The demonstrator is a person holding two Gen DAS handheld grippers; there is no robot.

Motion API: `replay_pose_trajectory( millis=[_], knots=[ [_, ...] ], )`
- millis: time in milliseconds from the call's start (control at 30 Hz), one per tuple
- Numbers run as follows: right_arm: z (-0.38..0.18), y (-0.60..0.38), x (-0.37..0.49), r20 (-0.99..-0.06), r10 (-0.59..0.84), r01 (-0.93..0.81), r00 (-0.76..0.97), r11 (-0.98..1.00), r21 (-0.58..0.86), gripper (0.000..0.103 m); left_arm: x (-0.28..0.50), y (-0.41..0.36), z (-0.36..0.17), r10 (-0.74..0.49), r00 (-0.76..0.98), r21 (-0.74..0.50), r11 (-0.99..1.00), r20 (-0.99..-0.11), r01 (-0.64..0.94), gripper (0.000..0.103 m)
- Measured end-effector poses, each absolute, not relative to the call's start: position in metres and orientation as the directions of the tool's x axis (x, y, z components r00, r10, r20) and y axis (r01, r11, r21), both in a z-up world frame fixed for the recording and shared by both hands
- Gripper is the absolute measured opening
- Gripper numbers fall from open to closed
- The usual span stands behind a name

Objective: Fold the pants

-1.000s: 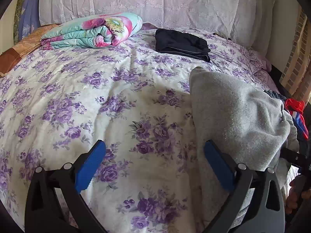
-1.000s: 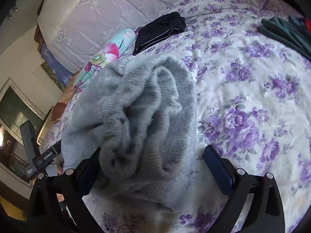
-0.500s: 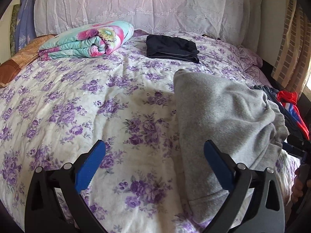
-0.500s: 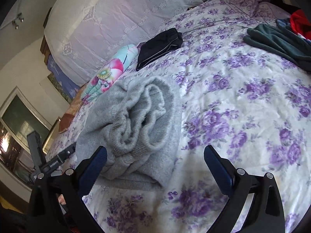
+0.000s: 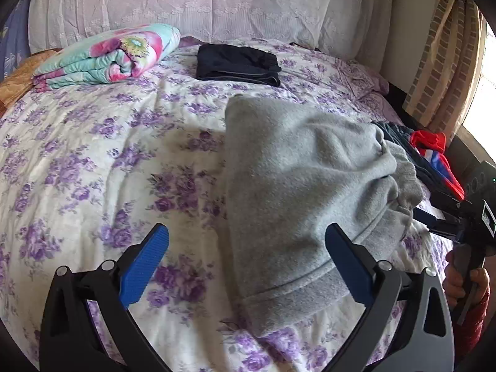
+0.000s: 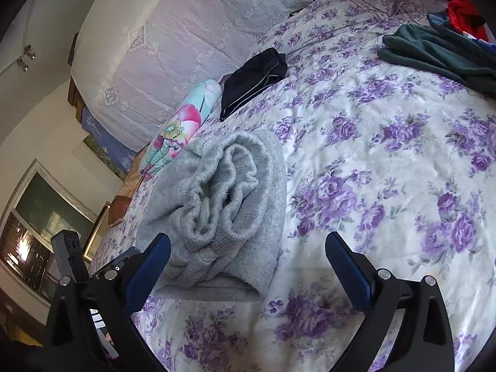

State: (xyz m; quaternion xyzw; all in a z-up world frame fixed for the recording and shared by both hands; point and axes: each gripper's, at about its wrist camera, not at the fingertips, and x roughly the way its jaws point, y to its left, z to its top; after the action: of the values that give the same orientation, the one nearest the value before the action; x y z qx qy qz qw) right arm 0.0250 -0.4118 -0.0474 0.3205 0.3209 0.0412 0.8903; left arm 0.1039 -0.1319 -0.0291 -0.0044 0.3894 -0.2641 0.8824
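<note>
My left tool [image 5: 246, 263] and right tool [image 6: 248, 263] are both spread wide, gripping nothing. The folded grey sweatpants [image 5: 303, 192] lie on the floral bedspread [image 5: 93, 155], waistband bunched toward my right tool.

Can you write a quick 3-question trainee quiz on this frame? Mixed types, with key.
1. True or false: the left gripper is shut on the grey pants.
2. Multiple choice: what lies near the pillows, beside the floral blanket? A) folded dark pants B) a towel C) a book
3. Fill in: the right gripper is ____, with the grey pants lying on the bedspread just ahead of its left finger.

Key: 1 false, both its jaws stand wide apart and grip nothing; 2 A; 3 open.
</note>
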Motion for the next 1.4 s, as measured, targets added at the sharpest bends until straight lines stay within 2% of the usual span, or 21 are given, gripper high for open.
replay_pose_trajectory(
  millis=[267,367,433,467,667,700,733,767,833,900,1100,1167,1400],
  knots=[
    [-0.042,-0.402,0.048,-0.567,0.306,0.104,0.765,0.81,0.578,0.1,0.107,-0.148,-0.044,-0.477,0.516,-0.215,0.847,-0.711,0.487,0.098],
    [-0.045,-0.401,0.065,-0.6,0.313,0.106,0.736,0.823,0.559,0.1,0.116,-0.15,-0.052,-0.546,0.438,-0.306,0.806,-0.714,0.506,0.098],
    [-0.052,-0.406,0.081,-0.661,0.277,0.151,0.697,0.845,0.513,0.1,0.13,-0.152,-0.064,-0.622,0.341,-0.42,0.753,-0.705,0.507,0.098],
    [-0.058,-0.411,0.089,-0.669,0.303,0.149,0.678,0.835,0.529,0.1,0.136,-0.153,-0.068,-0.645,0.307,-0.456,0.734,-0.7,0.503,0.098],
    [-0.074,-0.424,0.125,-0.633,0.467,0.112,0.617,0.745,0.658,0.1,0.151,-0.171,-0.071,-0.702,0.226,-0.517,0.669,-0.675,0.535,0.099],
    [-0.075,-0.423,0.129,-0.616,0.485,0.101,0.621,0.73,0.676,0.1,0.153,-0.172,-0.071,-0.709,0.223,-0.524,0.663,-0.669,0.535,0.095],
    [-0.074,-0.42,0.13,-0.6,0.502,0.08,0.622,0.722,0.687,0.1,0.154,-0.171,-0.069,-0.72,0.22,-0.537,0.654,-0.659,0.532,0.086],
    [-0.071,-0.414,0.131,-0.579,0.526,0.047,0.622,0.714,0.699,0.079,0.156,-0.169,-0.068,-0.728,0.221,-0.55,0.649,-0.649,0.525,0.08],
    [-0.064,-0.404,0.126,-0.589,0.488,0.038,0.645,0.749,0.662,0.073,0.158,-0.161,-0.062,-0.741,0.232,-0.564,0.643,-0.631,0.518,0.058],
    [-0.052,-0.397,0.119,-0.584,0.459,0.01,0.669,0.78,0.626,0.063,0.157,-0.159,-0.056,-0.738,0.24,-0.554,0.645,-0.631,0.526,0.052],
    [-0.009,-0.399,0.133,-0.54,0.453,-0.044,0.709,0.794,0.607,0.059,0.171,-0.161,-0.024,-0.74,0.256,-0.526,0.637,-0.622,0.564,0.044],
    [0.005,-0.406,0.152,-0.513,0.461,-0.069,0.724,0.789,0.611,0.059,0.184,-0.163,-0.005,-0.732,0.294,-0.48,0.643,-0.614,0.597,0.044],
    [0.063,-0.444,0.273,-0.467,0.415,-0.09,0.781,0.814,0.573,0.058,0.297,-0.198,0.054,-0.71,0.372,-0.393,0.664,-0.598,0.636,0.045]
  ],
)
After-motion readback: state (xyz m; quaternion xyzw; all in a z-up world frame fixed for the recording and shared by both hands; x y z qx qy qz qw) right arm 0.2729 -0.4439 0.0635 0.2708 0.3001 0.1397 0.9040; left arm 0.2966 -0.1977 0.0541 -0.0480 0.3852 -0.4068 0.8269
